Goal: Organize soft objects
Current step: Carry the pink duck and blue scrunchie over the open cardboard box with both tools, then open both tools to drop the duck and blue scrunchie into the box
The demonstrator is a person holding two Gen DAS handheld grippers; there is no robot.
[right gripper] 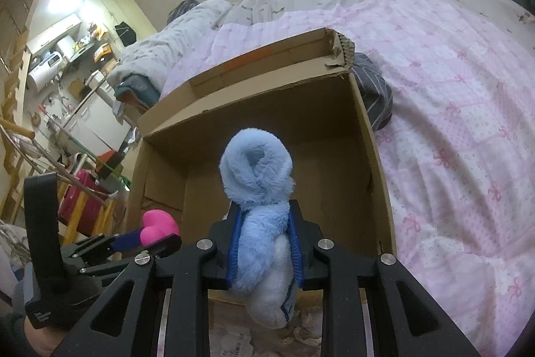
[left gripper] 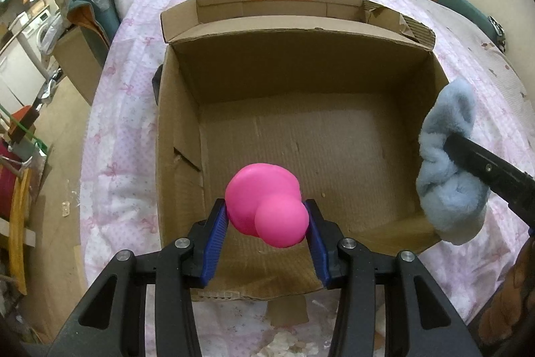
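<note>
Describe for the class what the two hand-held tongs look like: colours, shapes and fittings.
Both the left tongs and the right tongs are matte black plastic frames with triangular cut-outs and round silver screw heads at the pivots. Each finger carries a ribbed blue pad. The left tongs have a black upright handle.

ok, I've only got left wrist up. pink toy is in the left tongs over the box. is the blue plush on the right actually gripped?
Observer: Yes. In the right wrist view the right tongs are shut on the blue plush, both pads pressing its sides.
Operator: Anything beside the box on the far right?
Observer: A grey striped cloth lies on the pink bedspread against the cardboard box, by the right wall's far corner.
Operator: Does the plush hang below the grip?
Observer: Yes, a paler lower end droops beneath the pads.
</note>
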